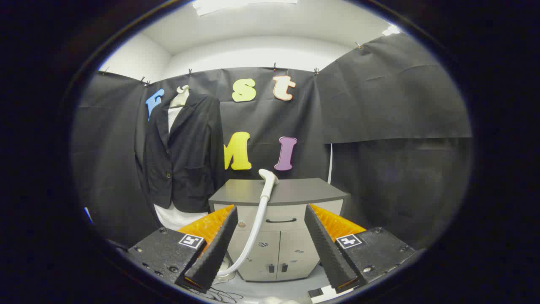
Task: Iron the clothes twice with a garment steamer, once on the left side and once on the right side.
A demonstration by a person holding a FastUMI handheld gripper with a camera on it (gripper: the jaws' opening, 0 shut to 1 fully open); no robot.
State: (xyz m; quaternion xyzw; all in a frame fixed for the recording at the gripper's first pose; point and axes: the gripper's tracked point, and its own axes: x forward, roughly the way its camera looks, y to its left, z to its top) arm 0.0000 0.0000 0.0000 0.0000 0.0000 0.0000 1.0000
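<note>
A black jacket (183,152) is hanging on a hanger against the booth wall, well beyond the gripper (270,240) and off to the left of its line, with a white garment (171,217) showing under its hem and at its collar. Moving right, the steamer head (268,177) is resting on the near edge of a grey cabinet (278,228) whose flat top is serving as a counter, and it is sitting straight ahead of the gripper, beyond the fingers (219,245) and roughly centred in the gap between them. Its pale hose (253,230) is running down from the head toward the floor, passing just inside the left finger and curling away below it. The head and its neck are standing nearly upright with a slight lean to the right at the top, so the long axis is running up and down, across the line along which the fingers would close. The gripper is spread wide and is holding nothing, with both fingers well apart from the steamer. In my judgement the task is at its start, with the steamer not yet picked up. The coming move is probably calling for a straight advance so that the neck is passing between the fingers, followed by a swing left toward the jacket.
</note>
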